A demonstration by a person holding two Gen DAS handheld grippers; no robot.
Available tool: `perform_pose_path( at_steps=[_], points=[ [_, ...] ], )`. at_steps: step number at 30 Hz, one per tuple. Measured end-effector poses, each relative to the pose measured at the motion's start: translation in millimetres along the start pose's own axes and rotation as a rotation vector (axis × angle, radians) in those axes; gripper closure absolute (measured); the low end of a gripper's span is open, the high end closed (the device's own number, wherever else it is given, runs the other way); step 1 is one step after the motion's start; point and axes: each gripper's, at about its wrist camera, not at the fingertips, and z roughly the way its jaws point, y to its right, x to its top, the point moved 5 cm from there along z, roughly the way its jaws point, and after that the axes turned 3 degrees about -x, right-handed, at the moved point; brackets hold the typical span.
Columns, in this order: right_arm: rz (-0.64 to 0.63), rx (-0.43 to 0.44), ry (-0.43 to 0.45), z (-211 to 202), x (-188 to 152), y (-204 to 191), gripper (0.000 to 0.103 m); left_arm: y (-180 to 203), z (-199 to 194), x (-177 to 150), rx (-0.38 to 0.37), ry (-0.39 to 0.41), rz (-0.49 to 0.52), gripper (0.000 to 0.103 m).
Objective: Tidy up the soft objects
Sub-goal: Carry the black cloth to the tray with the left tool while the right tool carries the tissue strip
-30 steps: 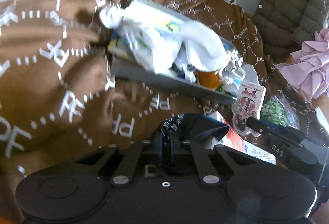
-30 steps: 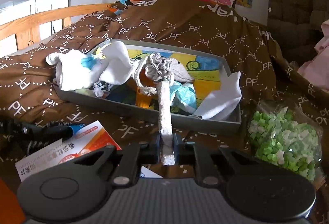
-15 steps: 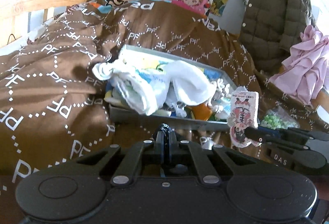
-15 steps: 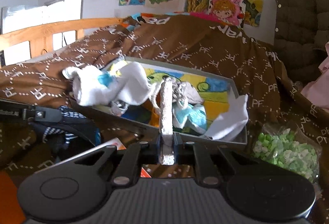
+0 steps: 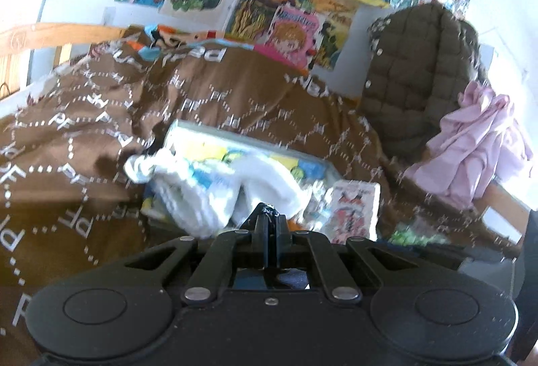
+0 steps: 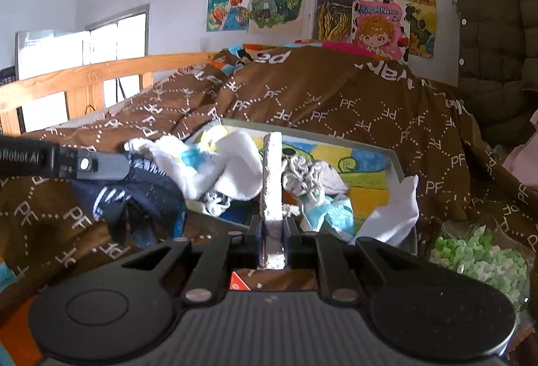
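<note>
Right gripper (image 6: pixel 270 231) clenched on a grey cloth strip (image 6: pixel 271 171) standing upright from its jaws, left gripper (image 6: pixel 101 164) pinched shut on a dark navy garment (image 6: pixel 141 197), grey tray (image 6: pixel 398 167) of soft things straight ahead, nearer the right.

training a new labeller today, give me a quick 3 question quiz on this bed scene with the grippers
1. True or false: the right gripper is shut on a pale grey sock.
2. What dark item hangs from the left gripper? A) dark blue cloth B) pink garment C) green bag
3. Where does the grey tray rest?

Key: 1 true. 2 A. 3 on the brown quilt on the bed.
</note>
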Motion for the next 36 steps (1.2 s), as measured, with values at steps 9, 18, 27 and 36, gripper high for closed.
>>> perform_pose_path(
  at_steps=[9,18,27,36],
  points=[
    [0.093,0.014,0.048,0.1,16.2,16.4,0.089,12.8,5.4,34.5,-0.028,0.087,-0.003,0.100],
    [0.210,-0.065,0.092,32.1,28.9,71.7,0.089,54.9,85.8,84.6,-0.115,0.129,-0.043,0.100],
    [0.300,-0.125,0.029,69.2,20.6,112.5,0.089,81.1,180.6,79.6,-0.122,0.056,-0.066,0.100],
    [0.397,-0.143,-0.042,87.8,3.7,130.7,0.089,80.0,225.4,61.6,-0.124,-0.014,-0.118,0.100]
  ],
)
